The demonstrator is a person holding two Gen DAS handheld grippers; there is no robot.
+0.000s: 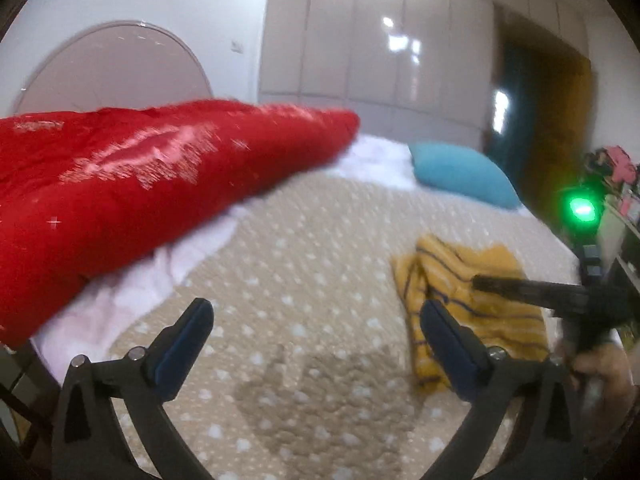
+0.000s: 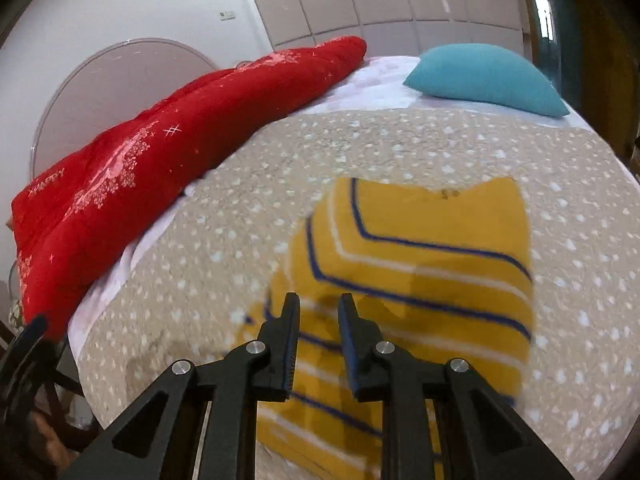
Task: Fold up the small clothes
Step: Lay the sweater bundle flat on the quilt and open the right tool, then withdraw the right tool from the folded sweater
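The yellow striped garment [image 2: 420, 280] lay partly folded on the bed's beige dotted bedspread [image 2: 240, 208], toward the right side, its blue and white stripes running across it. The right hand-held gripper [image 2: 319, 308] hung just over the garment's near edge, its jaws parted by a narrow gap with nothing between them. In the left wrist view, that same garment [image 1: 464, 280] sat to the right, and the left hand-held gripper [image 1: 316, 312] was spread wide, empty, above bare bedspread [image 1: 300, 240] just left of the cloth. The other tool reached in from the right over the garment, motion-blurred. Along the bed's far left side ran a long red quilt [image 2: 160, 152] with pale print. A teal pillow [image 2: 488, 76] rested at the far end, well apart from the garment.
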